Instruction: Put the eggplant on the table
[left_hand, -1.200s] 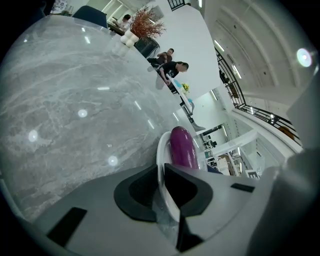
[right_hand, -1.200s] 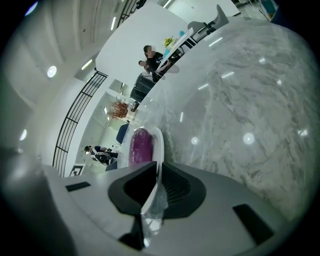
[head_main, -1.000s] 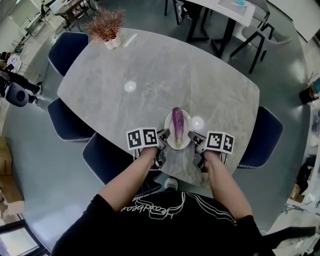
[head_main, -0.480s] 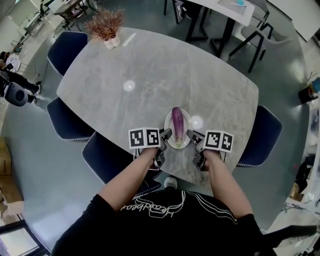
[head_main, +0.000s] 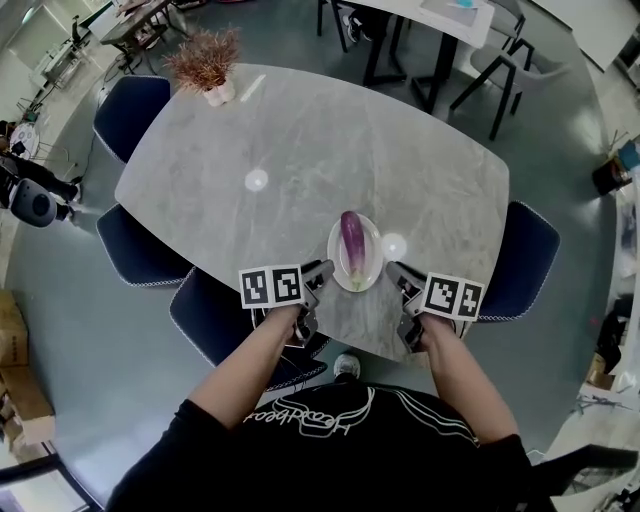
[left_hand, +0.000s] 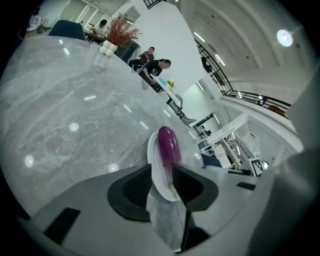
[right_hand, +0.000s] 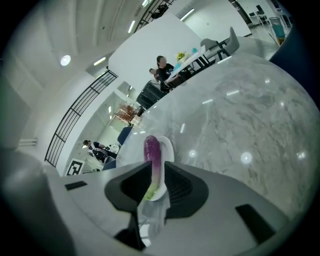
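Note:
A purple eggplant (head_main: 352, 245) lies lengthwise on a small white plate (head_main: 335, 262) that rests on the grey marble table (head_main: 300, 150) near its front edge. My left gripper (head_main: 322, 271) is just off the plate's left rim. Its jaws have just been opening and stand open with nothing between them. My right gripper (head_main: 395, 270) is open off the plate's right rim, clear of it. In the left gripper view the eggplant (left_hand: 168, 144) and plate (left_hand: 156, 172) show beyond my left gripper (left_hand: 162, 189). The right gripper view shows the eggplant (right_hand: 152, 152) ahead of my right gripper (right_hand: 152, 186).
A dried plant in a white vase (head_main: 210, 65) stands at the table's far left corner. Dark blue chairs (head_main: 135, 250) ring the table, one (head_main: 525, 260) at the right. Other tables and chairs (head_main: 440, 40) stand beyond, and people sit in the background.
Both grippers have let go of the plate's sides and drawn back toward me, a little up and apart. The plate with the eggplant stays on the table.

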